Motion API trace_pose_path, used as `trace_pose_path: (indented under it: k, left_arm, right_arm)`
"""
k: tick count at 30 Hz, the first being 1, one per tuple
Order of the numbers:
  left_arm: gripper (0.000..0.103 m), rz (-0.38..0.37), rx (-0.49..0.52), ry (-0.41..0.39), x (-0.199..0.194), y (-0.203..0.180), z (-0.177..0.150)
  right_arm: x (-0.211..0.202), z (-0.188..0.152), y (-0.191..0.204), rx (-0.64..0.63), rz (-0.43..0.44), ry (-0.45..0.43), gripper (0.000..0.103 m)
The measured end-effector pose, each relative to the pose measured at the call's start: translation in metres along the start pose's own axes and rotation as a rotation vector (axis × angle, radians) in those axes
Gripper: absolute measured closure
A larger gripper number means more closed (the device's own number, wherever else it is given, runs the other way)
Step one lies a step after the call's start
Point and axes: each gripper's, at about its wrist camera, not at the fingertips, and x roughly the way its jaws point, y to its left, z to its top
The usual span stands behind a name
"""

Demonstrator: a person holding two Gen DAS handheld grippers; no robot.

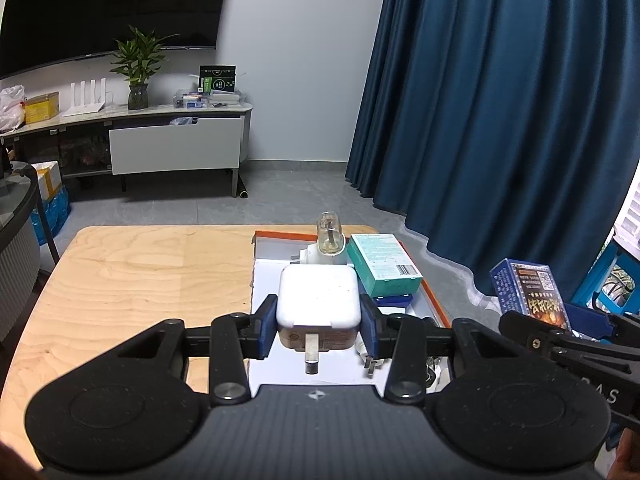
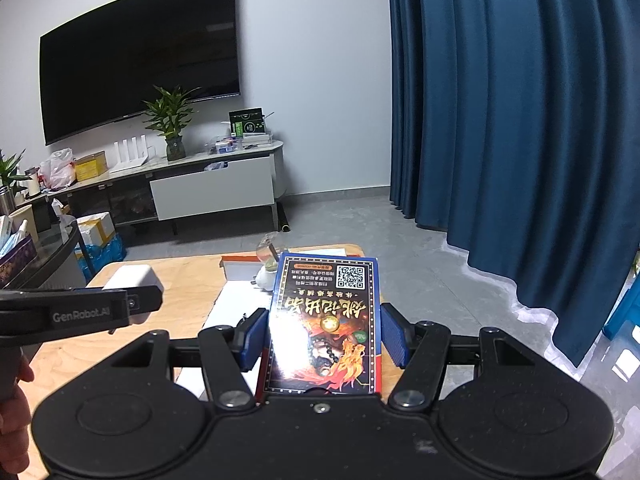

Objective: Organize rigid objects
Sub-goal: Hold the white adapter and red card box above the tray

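Tray (image 1: 434,300) contents behind white charger (image 1: 319,300) hidden

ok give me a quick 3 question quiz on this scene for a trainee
1. True or false: the left gripper is shut on the white charger.
2. What does the right gripper hold? A) teal box B) blue printed box C) glass bottle
3. Fill in: the teal box lies in the white tray with the ______ rim.

Key: 1 true. 2 B, the blue printed box. 3 orange.

One white charger (image 1: 318,298), two boxes — teal (image 1: 383,264), blue (image 2: 326,320) — one glass bottle (image 1: 330,237).
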Motion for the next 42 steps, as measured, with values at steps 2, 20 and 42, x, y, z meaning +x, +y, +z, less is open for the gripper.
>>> trace_pose_path:
  k: [2,20,42]
  left_arm:
    - [0.061,0.0,-0.004,-0.003,-0.0008,0.0008,-0.0003]
    - [0.061,-0.009,0.008,-0.008,-0.001,-0.001,-0.0016]
    - [0.061,-0.022,0.02,-0.007,-0.0016,-0.0008,-0.0027]
  right_arm:
    - [-0.0021,-0.0008,-0.003,0.004,-0.008,-0.003,0.031]
    - [-0.0049,-0.0013,-0.0025,0.002,-0.013,-0.006,0.031]
    - [-0.0055,-0.0009,-0.0044,-0.011,-0.004,-0.005,0.031]
